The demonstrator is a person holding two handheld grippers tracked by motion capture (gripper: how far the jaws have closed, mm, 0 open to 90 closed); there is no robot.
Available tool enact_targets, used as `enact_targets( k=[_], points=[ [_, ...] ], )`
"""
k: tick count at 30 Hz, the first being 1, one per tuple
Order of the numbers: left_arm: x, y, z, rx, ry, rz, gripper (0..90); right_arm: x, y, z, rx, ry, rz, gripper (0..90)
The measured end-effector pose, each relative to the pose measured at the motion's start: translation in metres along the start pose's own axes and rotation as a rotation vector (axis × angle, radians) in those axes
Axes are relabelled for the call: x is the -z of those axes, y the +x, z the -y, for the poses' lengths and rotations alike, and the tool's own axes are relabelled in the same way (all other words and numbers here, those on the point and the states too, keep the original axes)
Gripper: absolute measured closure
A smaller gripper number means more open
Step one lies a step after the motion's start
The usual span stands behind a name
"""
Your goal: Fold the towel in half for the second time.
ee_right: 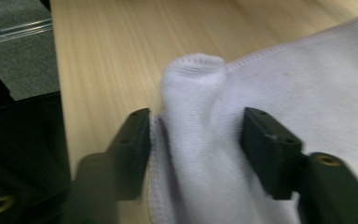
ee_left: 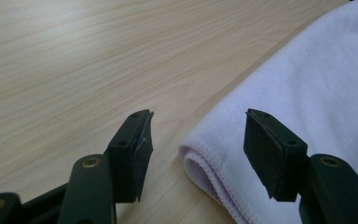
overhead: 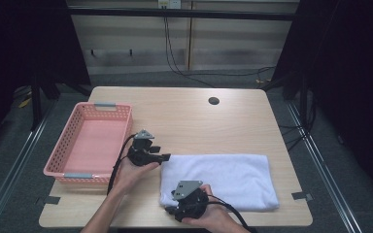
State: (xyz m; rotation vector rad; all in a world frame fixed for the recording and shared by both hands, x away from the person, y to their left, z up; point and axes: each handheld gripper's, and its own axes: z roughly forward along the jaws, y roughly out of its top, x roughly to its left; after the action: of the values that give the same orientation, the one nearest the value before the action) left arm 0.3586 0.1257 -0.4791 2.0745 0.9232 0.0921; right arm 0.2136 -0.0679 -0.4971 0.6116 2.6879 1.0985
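Towel (overhead: 218, 178), white, folded, lies near table (overhead: 184, 116) front edge. Left tongs (ee_left: 198, 140) wide at its left hem; right tongs (ee_right: 196, 140) wide around front-left corner. Pink basket (overhead: 88, 143) far left.

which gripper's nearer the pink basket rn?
Left. The left gripper sits just off the pink basket's right wall, jaws open at the white towel's far left corner. The right gripper is farther off, at the towel's near left corner, jaws open around a fold.
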Motion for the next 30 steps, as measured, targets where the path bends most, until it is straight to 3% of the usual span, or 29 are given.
enact_targets(
  k=[3, 6, 8, 9, 10, 11, 12, 14, 16, 23, 26, 28, 30],
  points=[
    [0.000, 0.003, 0.001, 0.017, 0.003, -0.013, 40.2, 0.001, -0.002, 0.001, 0.004, -0.003, 0.010, 51.8],
    [0.000, 0.005, 0.002, 0.027, 0.005, -0.029, 38.9, 0.001, -0.002, 0.000, 0.020, 0.000, 0.043, 62.7],
    [-0.003, 0.005, 0.003, 0.030, 0.001, -0.036, 37.5, 0.002, -0.008, 0.000, -0.020, -0.007, 0.032, 70.2],
    [-0.003, 0.007, 0.004, -0.001, 0.005, -0.023, 34.7, 0.002, -0.010, 0.000, -0.030, -0.009, 0.024, 71.3],
    [-0.005, 0.007, 0.006, 0.000, 0.007, -0.036, 32.6, 0.002, -0.010, 0.000, -0.042, -0.007, 0.023, 72.6],
    [-0.007, 0.008, 0.007, 0.018, 0.005, -0.041, 32.4, 0.002, -0.011, 0.000, -0.038, -0.012, 0.026, 73.1],
    [-0.008, 0.008, 0.008, 0.017, 0.014, -0.032, 30.0, 0.002, -0.011, 0.001, -0.038, -0.015, 0.027, 73.7],
    [-0.010, 0.006, 0.007, 0.005, 0.030, -0.058, 30.1, 0.003, -0.012, 0.002, -0.047, -0.024, 0.022, 74.8],
    [-0.011, 0.006, 0.007, -0.001, 0.045, -0.031, 30.6, 0.003, -0.016, 0.002, -0.073, -0.027, 0.001, 76.2],
    [-0.019, 0.001, 0.010, -0.039, 0.101, 0.046, 45.2, 0.004, -0.018, 0.002, -0.101, -0.030, -0.013, 77.7],
    [-0.021, -0.005, 0.010, -0.069, 0.109, 0.082, 63.5, 0.005, -0.020, 0.002, -0.128, -0.034, -0.034, 78.6],
    [-0.020, -0.007, 0.010, -0.047, 0.099, 0.109, 77.2, 0.006, -0.021, 0.002, -0.132, -0.030, -0.043, 79.1],
    [-0.018, -0.007, 0.009, -0.036, 0.100, 0.117, 80.3, 0.007, -0.022, 0.001, -0.146, -0.038, -0.048, 79.5]
  ],
)
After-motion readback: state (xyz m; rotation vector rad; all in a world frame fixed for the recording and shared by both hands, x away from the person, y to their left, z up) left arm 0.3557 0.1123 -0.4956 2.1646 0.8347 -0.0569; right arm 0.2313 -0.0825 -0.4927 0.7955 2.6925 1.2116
